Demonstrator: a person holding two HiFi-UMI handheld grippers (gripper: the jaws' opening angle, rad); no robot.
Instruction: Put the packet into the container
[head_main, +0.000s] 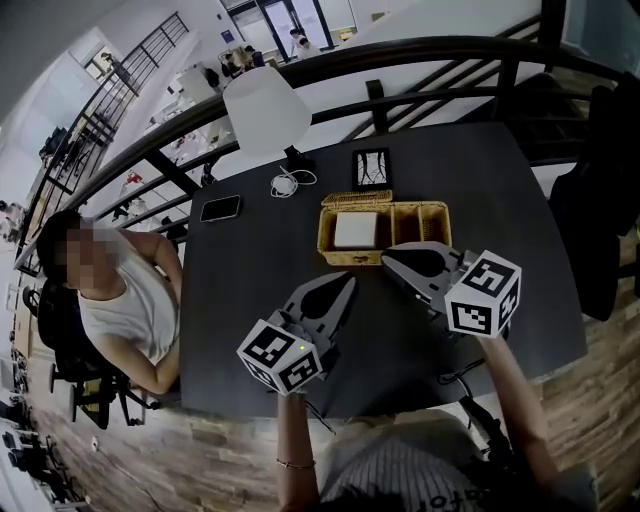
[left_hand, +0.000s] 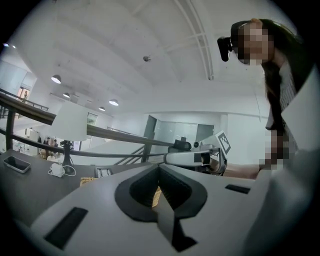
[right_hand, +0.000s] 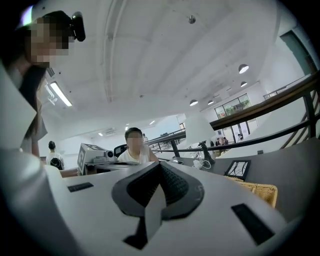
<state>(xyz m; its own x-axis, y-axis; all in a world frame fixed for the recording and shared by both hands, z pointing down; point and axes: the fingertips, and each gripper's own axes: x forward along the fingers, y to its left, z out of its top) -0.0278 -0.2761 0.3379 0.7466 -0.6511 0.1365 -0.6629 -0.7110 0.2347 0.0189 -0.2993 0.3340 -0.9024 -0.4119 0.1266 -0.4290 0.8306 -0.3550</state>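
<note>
A woven wicker container (head_main: 435, 222) with several compartments stands mid-table, and a flat white packet (head_main: 355, 232) lies in its left compartment. My left gripper (head_main: 351, 281) hovers just in front of the container, its jaws shut with nothing between them. My right gripper (head_main: 386, 256) is at the container's front rim, also shut and empty. In the left gripper view the left gripper (left_hand: 159, 167) has its jaws closed together and the right gripper (left_hand: 200, 157) shows beyond them. In the right gripper view the right gripper (right_hand: 160, 164) is closed, with the container (right_hand: 257, 189) at the lower right.
A white lamp (head_main: 265, 110), a coiled white cable (head_main: 292, 182), a phone (head_main: 220, 208) and a small framed picture (head_main: 371, 168) sit at the table's far side. A seated person (head_main: 120, 300) is at the left edge. A black railing (head_main: 420, 50) runs behind the table.
</note>
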